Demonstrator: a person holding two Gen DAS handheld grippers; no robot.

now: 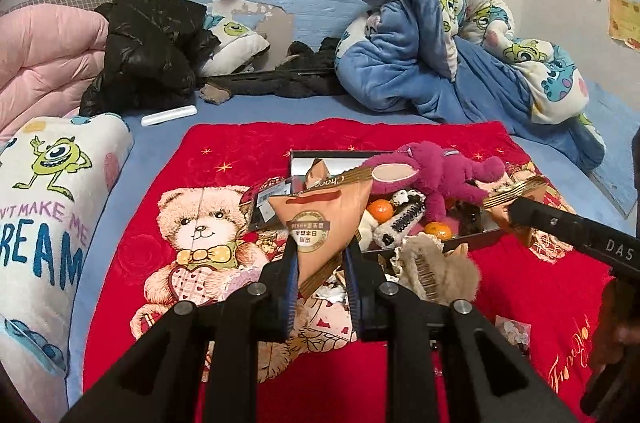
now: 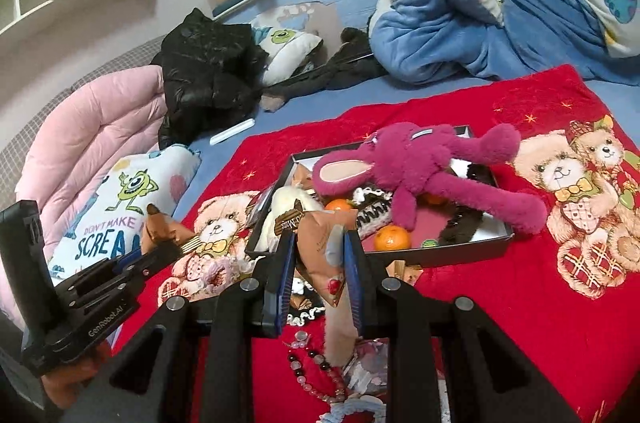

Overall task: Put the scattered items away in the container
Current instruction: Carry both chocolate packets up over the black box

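A shallow black box [image 1: 476, 241] [image 2: 472, 251] sits on the red bear blanket, holding a magenta plush [image 1: 436, 175] [image 2: 424, 167], tangerines [image 2: 392, 238] and hair clips. My left gripper [image 1: 322, 255] is shut on an orange triangular snack packet [image 1: 324, 223], held just in front of the box. My right gripper [image 2: 320, 255] is shut on a second orange packet [image 2: 326, 247] at the box's near edge; it also shows in the left wrist view [image 1: 520, 199]. A fluffy beige clip [image 1: 436, 273] and a bead bracelet [image 2: 320, 371] lie outside the box.
The red blanket [image 1: 540, 303] lies on a blue bed. A black jacket [image 1: 148, 39], a pink quilt [image 1: 44, 55], a Monsters pillow [image 1: 44, 203] and a blue duvet [image 1: 440, 43] lie around it. A white tube [image 1: 168, 115] lies beyond the blanket. A small card [image 1: 514, 331] lies near my right hand.
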